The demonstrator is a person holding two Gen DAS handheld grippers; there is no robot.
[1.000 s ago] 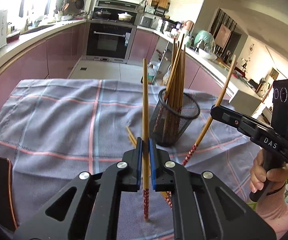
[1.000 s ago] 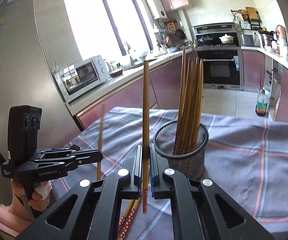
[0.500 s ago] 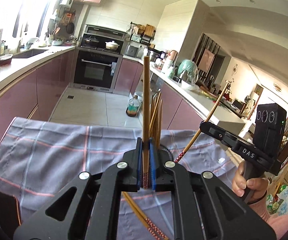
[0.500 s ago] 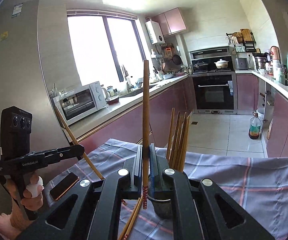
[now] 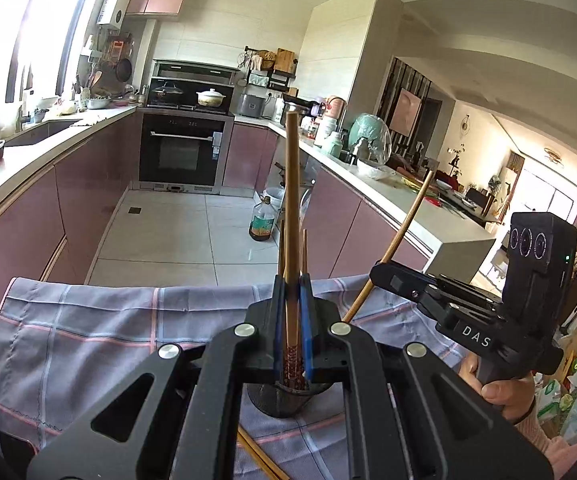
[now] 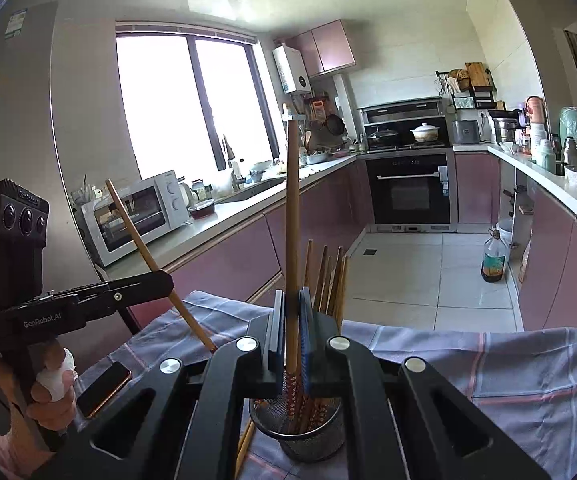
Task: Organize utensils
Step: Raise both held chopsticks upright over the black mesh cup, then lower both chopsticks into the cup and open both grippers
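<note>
While both my grippers, left (image 5: 290,320) and right (image 6: 291,332), clamp fingers on upright chopsticks (image 5: 291,208) (image 6: 292,216) above mesh cup (image 6: 300,436), insertion step pending: lower tips into cup, release.

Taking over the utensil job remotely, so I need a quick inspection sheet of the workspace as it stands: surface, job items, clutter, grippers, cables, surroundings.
Surface: table under a grey checked cloth, rumpled.
Job's things: black mesh holder standing on the cloth with several chopsticks upright in it; loose chopsticks lying on the cloth beside it.
Clutter: a phone lying flat near the cloth's edge.
Grippers: left gripper shut on one chopstick, held upright; right gripper shut on another chopstick, also upright, its patterned end above the holder's mouth.
Cables: nothing seen.
Surroundings: kitchen with pink cabinets, oven, microwave, an oil bottle on the tiled floor.
</note>
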